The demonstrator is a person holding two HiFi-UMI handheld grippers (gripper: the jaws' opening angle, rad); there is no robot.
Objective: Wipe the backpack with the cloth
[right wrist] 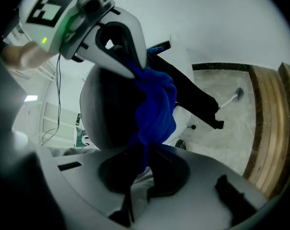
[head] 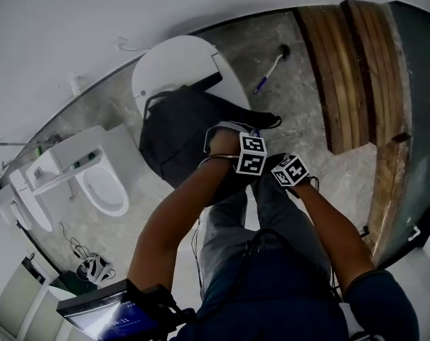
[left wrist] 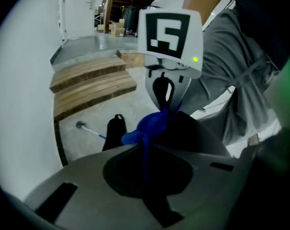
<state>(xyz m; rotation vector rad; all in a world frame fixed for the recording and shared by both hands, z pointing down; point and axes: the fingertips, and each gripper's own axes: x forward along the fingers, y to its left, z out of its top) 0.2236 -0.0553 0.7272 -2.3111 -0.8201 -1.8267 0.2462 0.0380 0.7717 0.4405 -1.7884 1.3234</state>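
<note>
Dark backpack sits on a white seat right in front of the person, a strap trailing off 1 side. Blue cloth is bunched just above it, pinched from 2 sides. Left gripper has its jaws closed on 1 end and right gripper has its jaws closed on the other, w/ a thin twist of cloth running into each pair. Can't confirm cloth-to-pack contact; it looks like a wad, not a pad.

To do the step well, imo: 1 gripper lets go so a broad fold hangs below the other's jaws. Then press that fold flat on the pack & drag in long overlapping strokes — cloth touching, not jaw tips. The freed gripper could steady the pack by a strap, since a soft bag will prob. shift on the smooth seat.

Writing: only black-&-white square markers on the gripper cubes, no words. A screen at the head view's lower left is lit — too small to read. Further out: stone-look floor, wooden steps, a blue-handled brush lying on the floor.
</note>
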